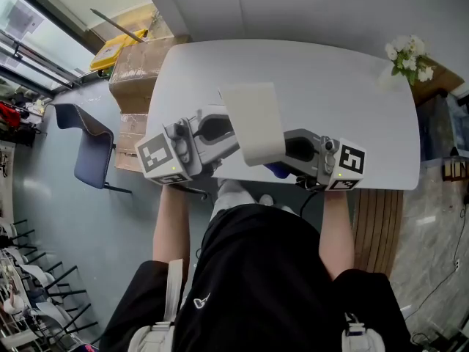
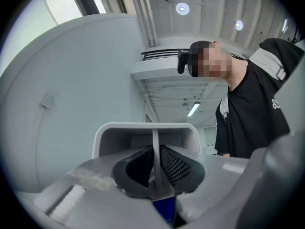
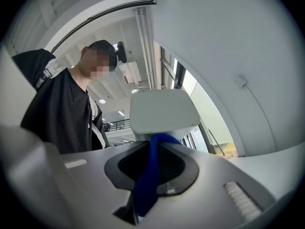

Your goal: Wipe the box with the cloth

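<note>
The left hand-held gripper clamps a thin wall of the white box, holding it lifted over the worktop; the right hand-held gripper pinches the blue cloth against the box, apparently for wiping.

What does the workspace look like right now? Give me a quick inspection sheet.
Surface: white table, nothing of the job resting on it.
Job's things: white box held up; blue cloth reaching its underside.
Clutter: white flowers at the table's far right corner.
Grippers: left gripper shut on a box wall; right gripper shut on the cloth.
Cables: thin dark cable below the right gripper.
Surroundings: cardboard boxes and a blue chair to the left.
</note>
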Demonstrator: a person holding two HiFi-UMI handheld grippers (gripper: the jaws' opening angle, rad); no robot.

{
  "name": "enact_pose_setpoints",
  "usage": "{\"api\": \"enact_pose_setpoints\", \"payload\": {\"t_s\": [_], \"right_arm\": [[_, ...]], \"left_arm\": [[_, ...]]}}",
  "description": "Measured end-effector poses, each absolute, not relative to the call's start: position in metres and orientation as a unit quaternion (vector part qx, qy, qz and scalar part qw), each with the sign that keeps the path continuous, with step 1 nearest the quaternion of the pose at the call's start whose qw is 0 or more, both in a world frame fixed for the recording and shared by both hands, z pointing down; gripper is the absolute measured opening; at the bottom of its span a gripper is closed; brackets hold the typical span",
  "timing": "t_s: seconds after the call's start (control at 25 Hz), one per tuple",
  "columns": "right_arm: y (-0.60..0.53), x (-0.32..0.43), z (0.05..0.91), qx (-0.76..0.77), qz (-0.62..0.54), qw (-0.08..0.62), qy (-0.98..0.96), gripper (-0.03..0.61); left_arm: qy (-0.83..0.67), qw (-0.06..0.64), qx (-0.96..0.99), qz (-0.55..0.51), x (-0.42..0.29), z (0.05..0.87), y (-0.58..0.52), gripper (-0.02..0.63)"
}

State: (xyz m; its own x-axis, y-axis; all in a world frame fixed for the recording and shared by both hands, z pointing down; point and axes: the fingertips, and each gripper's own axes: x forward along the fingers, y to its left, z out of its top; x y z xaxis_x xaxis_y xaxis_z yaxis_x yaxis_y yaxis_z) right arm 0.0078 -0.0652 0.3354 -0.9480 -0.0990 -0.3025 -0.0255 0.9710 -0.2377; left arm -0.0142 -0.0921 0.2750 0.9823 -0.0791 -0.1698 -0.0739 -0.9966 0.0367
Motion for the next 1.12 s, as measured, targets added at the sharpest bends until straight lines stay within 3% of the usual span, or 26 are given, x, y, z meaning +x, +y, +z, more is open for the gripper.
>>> {"api": "enact_pose_setpoints", "payload": {"t_s": [1.12], "right_arm": [[-0.03, 0.008, 0.293, -0.004, -0.088, 0.222, 0.971, 0.051]], "left_arm": [[-0.09, 0.066, 0.993, -0.047, -0.047, 0.328, -0.106, 0.048]]}}
